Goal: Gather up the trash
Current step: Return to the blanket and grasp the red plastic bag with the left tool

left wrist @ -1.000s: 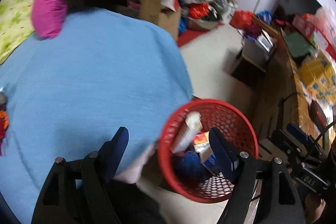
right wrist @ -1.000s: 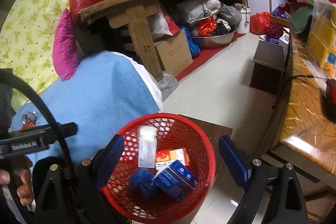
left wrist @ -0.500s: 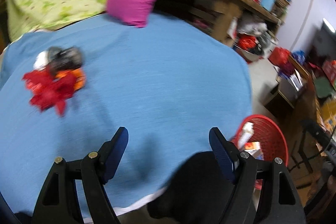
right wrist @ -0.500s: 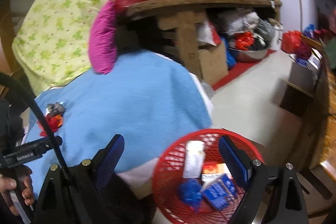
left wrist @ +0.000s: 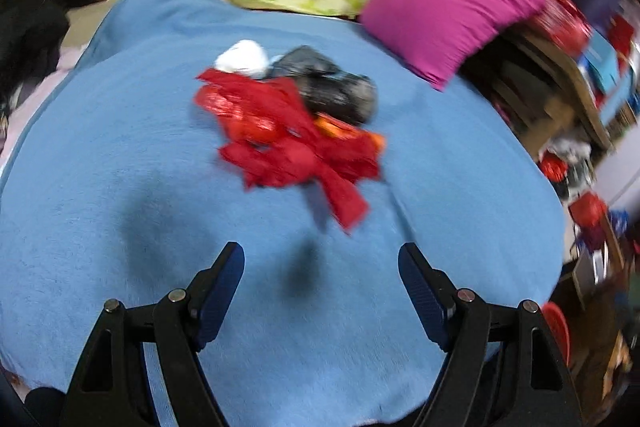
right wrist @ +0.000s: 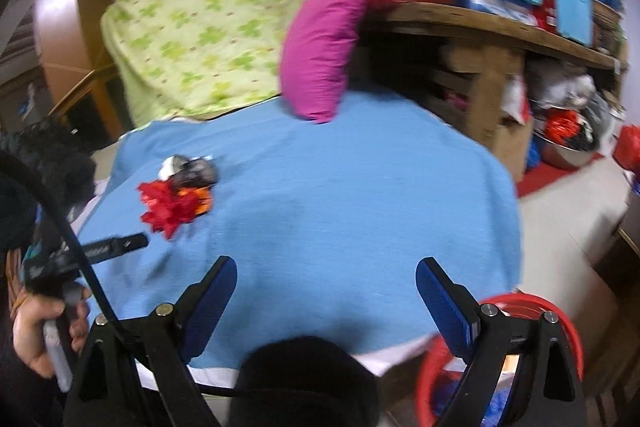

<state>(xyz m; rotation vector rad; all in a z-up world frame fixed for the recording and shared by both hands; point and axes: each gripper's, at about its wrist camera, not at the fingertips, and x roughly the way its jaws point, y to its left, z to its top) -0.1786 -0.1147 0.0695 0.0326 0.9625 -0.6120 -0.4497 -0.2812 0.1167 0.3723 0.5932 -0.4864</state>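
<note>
1. A small trash heap (left wrist: 292, 123) is seen on the blue bed cover (left wrist: 440, 207), ahead of the left claw (left wrist: 320, 267).
2. Both claws are held apart and empty; the right claw (right wrist: 326, 279) is well off.
3. The red wrapper (left wrist: 288, 143) is judged light, crinkly, slippery; its bunched middle is best pinched.

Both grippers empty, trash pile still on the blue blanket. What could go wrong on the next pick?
1. The red wrapper, black bag and white wad overlap, so the open left hand-held gripper may drag neighbours or lift only a shred.
2. The blue blanket is soft; fingers could pinch fabric.
3. The red basket sits off the bed edge, so loosely held pieces may drop on the way.
</note>
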